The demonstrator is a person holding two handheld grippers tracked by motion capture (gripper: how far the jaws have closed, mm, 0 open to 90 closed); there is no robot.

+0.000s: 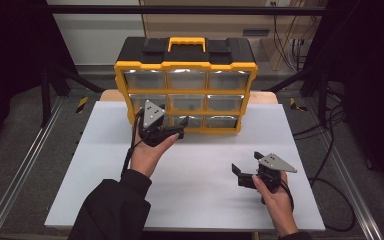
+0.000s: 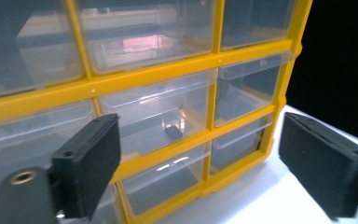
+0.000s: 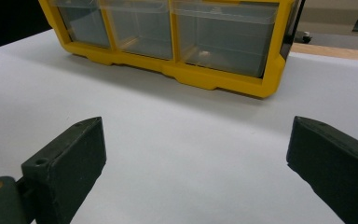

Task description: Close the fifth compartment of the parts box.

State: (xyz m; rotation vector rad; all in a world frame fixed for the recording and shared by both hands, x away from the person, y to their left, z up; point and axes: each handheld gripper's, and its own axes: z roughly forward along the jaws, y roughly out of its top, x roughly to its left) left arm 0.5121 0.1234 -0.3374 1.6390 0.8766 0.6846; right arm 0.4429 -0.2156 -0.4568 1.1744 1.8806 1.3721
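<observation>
The yellow-and-black drawer cabinet [image 1: 185, 85] is standing upright at the far edge of the white surface [image 1: 195, 195], its nine clear drawers in three rows of three facing the person. A yellow handle [image 1: 186, 44] is lying flat on its black top. In the left gripper view, a small dark piece [image 2: 173, 132] is sitting inside the middle drawer [image 2: 156, 112] of the grid, seen through the clear front.

The left claw [image 1: 172, 128] is hovering right in front of the cabinet's bottom row, near its left and centre drawers, with its jaws spread wide and gripping nothing; whether a jaw tip is touching the cabinet front cannot be told. The person's left hand [image 1: 147, 152] is wrapping around its body, and the grey three-cornered plate [image 1: 152, 113] on top is tilting toward the cabinet.

The right claw [image 1: 246, 162] is hanging low over the near right part of the surface, well apart from the cabinet, its jaws also released and empty. The right hand [image 1: 275, 195] is holding it from below. In the right gripper view the cabinet's bottom row of drawers [image 3: 168, 30] is showing beyond the bare white surface.
</observation>
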